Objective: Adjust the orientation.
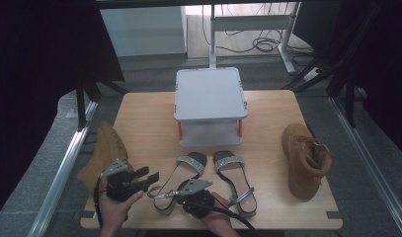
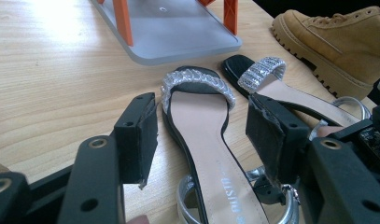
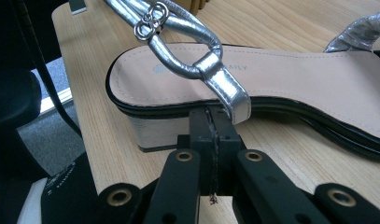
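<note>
Sandals lie side by side on the table (image 1: pixel 139 123) in front of a small grey shelf (image 1: pixel 210 94), and the left sandal (image 1: pixel 181 182) is the one being worked on. Risk, as I judge it, sits with the right gripper (image 3: pixel 214 122): its jaws are pressed together with nothing between them, right at the heel edge of that sandal beside the silver ankle strap (image 3: pixel 187 51). A push from there could slide the light sandal across the wood or knock it into the right sandal (image 1: pixel 235 181) just beside it, and the loose strap could snag on a jaw tip. The left gripper (image 2: pixel 201 130) hangs just above the same sandal with its jaws well apart, straddling the insole without touching it; closing from that height might pinch only the sole edge and let it twist out. One tan boot (image 1: pixel 305 160) stands well apart at the right, another boot (image 1: pixel 104 153) at the table's left edge.
</note>
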Demonstrator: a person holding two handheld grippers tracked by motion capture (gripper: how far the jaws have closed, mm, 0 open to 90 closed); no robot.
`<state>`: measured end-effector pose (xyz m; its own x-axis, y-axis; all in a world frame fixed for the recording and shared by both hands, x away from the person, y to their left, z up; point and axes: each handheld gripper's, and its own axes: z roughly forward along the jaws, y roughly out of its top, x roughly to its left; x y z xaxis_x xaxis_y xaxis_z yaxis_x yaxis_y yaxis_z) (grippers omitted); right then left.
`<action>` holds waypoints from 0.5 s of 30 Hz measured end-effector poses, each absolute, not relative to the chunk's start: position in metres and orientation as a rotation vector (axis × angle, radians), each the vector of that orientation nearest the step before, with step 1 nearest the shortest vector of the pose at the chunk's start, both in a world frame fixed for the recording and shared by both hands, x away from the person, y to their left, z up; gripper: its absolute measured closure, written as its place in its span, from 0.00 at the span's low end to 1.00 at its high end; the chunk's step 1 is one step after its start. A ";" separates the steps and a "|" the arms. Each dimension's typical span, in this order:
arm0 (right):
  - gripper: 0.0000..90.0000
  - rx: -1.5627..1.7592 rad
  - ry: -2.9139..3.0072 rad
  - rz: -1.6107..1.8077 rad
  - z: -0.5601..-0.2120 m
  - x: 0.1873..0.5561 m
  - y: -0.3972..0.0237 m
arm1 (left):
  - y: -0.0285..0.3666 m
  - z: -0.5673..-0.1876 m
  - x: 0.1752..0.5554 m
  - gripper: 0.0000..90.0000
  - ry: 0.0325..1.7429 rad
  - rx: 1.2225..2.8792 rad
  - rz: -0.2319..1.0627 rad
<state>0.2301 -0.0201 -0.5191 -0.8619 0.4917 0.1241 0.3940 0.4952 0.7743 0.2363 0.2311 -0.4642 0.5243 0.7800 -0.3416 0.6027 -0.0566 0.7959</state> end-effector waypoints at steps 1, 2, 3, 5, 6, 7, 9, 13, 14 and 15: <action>1.00 0.779 2.618 1.310 -0.519 0.230 -0.020 | 0.231 -0.464 0.236 0.48 1.163 1.752 0.219; 1.00 0.778 2.618 1.306 -0.519 0.230 -0.020 | 0.230 -0.464 0.236 0.48 1.161 1.753 0.218; 1.00 0.774 2.616 1.304 -0.519 0.230 -0.020 | 0.229 -0.465 0.236 0.48 1.160 1.755 0.217; 1.00 0.772 2.618 1.305 -0.519 0.230 -0.019 | 0.229 -0.465 0.237 0.48 1.161 1.757 0.216; 1.00 0.770 2.620 1.307 -0.519 0.230 -0.018 | 0.228 -0.465 0.237 0.48 1.160 1.758 0.215; 1.00 0.773 2.622 1.309 -0.519 0.231 -0.018 | 0.228 -0.465 0.237 0.48 1.160 1.760 0.215; 1.00 0.765 2.621 1.306 -0.519 0.231 -0.017 | 0.228 -0.465 0.237 0.48 1.160 1.759 0.215; 1.00 0.764 2.631 1.303 -0.519 0.230 -0.017 | 0.230 -0.466 0.237 0.48 1.164 1.759 0.216; 1.00 0.767 2.636 1.304 -0.517 0.229 -0.019 | 0.230 -0.465 0.237 0.48 1.164 1.757 0.217; 1.00 0.763 2.636 1.302 -0.516 0.228 -0.021 | 0.231 -0.465 0.237 0.48 1.163 1.753 0.218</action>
